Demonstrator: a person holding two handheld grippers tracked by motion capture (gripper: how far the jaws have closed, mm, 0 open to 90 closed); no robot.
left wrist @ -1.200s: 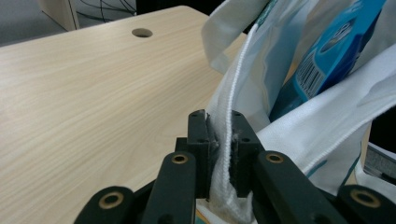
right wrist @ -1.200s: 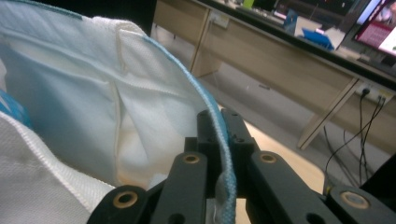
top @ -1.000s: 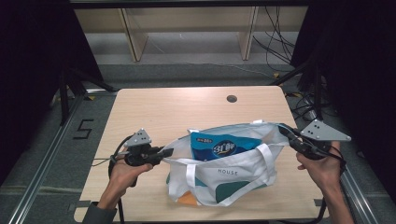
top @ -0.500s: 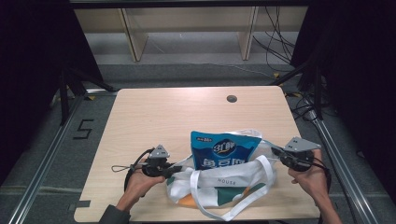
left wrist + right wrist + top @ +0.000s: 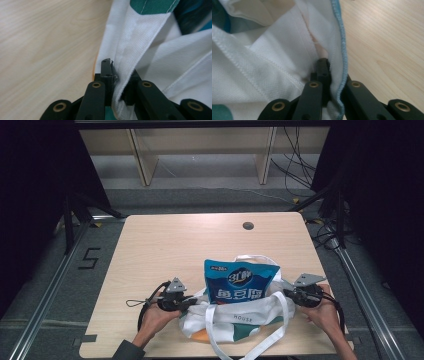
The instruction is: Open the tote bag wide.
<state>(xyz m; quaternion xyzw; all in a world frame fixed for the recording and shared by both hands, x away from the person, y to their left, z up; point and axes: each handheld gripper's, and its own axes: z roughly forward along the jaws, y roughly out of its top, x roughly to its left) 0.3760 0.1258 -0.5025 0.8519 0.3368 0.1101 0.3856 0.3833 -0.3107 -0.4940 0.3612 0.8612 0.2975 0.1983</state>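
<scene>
Clenched jaws on both sides: my left gripper [image 5: 113, 75] pinches the rim hem of the tote bag [image 5: 235, 317], and my right gripper [image 5: 332, 72] bites the opposite rim, blue-stitched edge between its jaws. The bag sits at the near edge of the table [image 5: 165, 245], slumped low, with the blue snack packet [image 5: 239, 281] standing up out of its mouth. I judge the step in hand as settling the loaded bag onto the tabletop; next I'd let go of both rims once the cloth rests slack, without tipping the packet. Beyond the bag lies a dark round hole [image 5: 248, 225] near the table's far edge. What else the bag holds is hidden; an orange patch at its near side I can't identify.
</scene>
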